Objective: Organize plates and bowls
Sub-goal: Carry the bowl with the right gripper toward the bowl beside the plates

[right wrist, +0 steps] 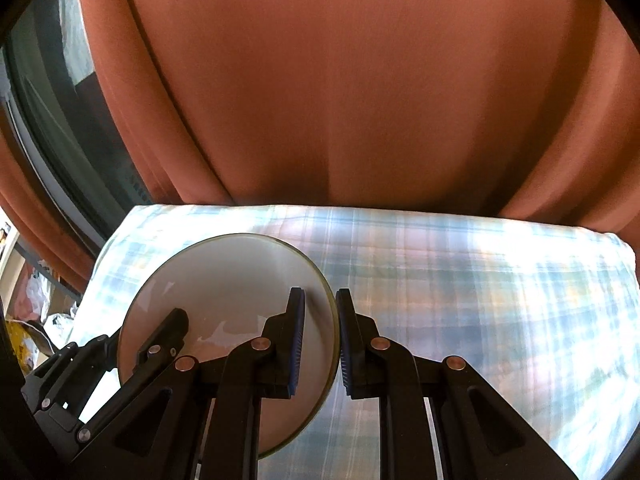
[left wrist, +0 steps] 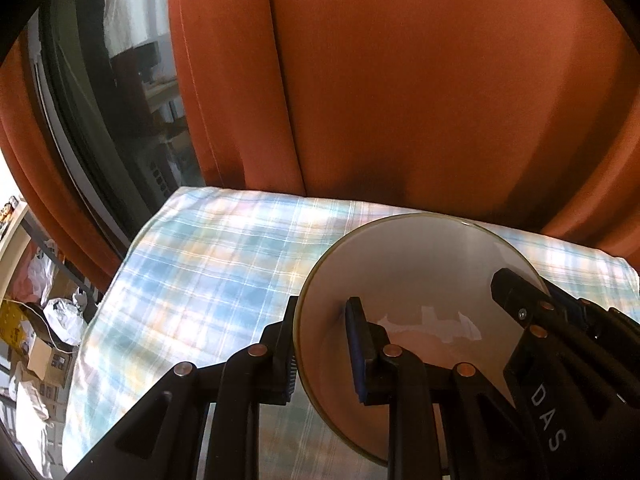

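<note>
A white bowl with a thin olive rim is held tilted above the plaid tablecloth. My left gripper is shut on its left rim, one finger inside and one outside. My right gripper is shut on the bowl's right rim the same way. Each gripper shows in the other's view: the right one at the bowl's far side, the left one at the lower left. The bowl looks empty inside.
An orange curtain hangs right behind the table's far edge. A dark window is at the left. Boxes and bags lie on the floor left of the table.
</note>
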Demonstrator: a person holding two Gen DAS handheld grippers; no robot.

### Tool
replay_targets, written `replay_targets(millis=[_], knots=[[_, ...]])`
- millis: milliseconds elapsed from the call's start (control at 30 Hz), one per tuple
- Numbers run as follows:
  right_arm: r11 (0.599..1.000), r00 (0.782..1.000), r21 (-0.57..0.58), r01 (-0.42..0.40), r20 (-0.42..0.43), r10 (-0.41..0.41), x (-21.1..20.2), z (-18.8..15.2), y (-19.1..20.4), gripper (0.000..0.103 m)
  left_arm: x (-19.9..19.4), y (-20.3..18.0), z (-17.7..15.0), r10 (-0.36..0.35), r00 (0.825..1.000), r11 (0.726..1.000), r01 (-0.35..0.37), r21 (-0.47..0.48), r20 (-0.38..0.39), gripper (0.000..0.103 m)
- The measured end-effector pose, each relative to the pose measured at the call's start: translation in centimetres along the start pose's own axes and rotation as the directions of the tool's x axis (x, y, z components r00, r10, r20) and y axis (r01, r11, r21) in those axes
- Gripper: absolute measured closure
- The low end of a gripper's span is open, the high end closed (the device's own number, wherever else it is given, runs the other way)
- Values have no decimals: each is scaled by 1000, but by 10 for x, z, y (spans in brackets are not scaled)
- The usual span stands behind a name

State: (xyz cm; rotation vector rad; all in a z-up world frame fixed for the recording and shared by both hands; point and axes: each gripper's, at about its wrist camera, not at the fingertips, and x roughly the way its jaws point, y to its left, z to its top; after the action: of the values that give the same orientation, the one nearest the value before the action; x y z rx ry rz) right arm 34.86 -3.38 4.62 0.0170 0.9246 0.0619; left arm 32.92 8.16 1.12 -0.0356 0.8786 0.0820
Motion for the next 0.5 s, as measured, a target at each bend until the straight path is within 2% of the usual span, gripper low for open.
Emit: replay_targets(millis=[500], knots=[[997, 996, 66, 51, 64, -55, -88, -48, 1, 84, -76, -1, -41, -71, 996, 996, 68, 63, 54, 84]])
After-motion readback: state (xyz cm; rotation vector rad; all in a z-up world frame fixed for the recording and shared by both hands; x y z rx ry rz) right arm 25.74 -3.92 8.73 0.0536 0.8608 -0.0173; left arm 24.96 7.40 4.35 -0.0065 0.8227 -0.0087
